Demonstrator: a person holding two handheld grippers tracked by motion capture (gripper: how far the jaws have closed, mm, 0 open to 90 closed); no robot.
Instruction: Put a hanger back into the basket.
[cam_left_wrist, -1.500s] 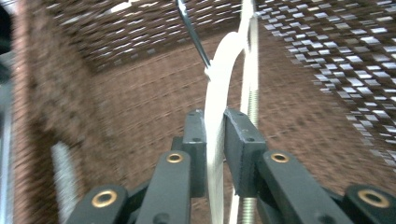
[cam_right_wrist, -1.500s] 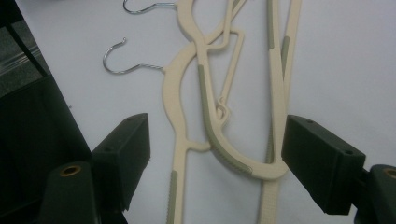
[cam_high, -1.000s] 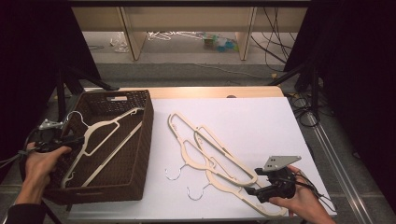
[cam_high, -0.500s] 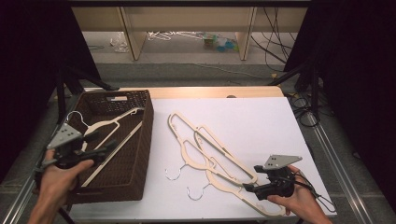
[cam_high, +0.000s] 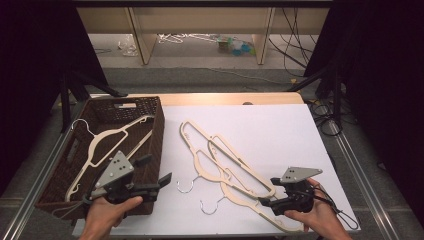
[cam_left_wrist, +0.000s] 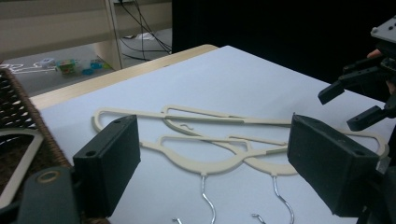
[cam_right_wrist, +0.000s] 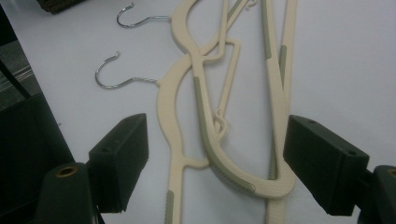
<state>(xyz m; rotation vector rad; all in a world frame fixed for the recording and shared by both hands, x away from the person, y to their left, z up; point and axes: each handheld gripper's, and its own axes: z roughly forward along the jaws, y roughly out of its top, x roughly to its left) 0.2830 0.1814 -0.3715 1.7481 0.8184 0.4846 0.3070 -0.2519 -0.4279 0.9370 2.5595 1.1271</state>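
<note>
1. The bench (cam_high: 300, 130), covered by a white sheet, carries everything — a dark brown woven basket (cam_high: 157, 125) at nine o'clock and a loose pile of hangers just right of centre.
2. In the basket lies one cream plastic hanger with a metal hook (cam_high: 107, 142), so by my reading one piece of the sorting is done.
3. Three cream hangers (cam_high: 227, 172) lie tangled on the sheet, overlapping, with their hooks toward six o'clock; these look like the work that is left.
4. The left claw (cam_high: 162, 182) hovers at the basket's near right corner, pointing toward three o'clock at the pile — its jaws have just been opening and hold nothing.
5. The right claw (cam_high: 267, 192) sits at five o'clock, jaws apart either side of the nearest hanger's end (cam_right_wrist: 243, 179), not pressing it.
</note>
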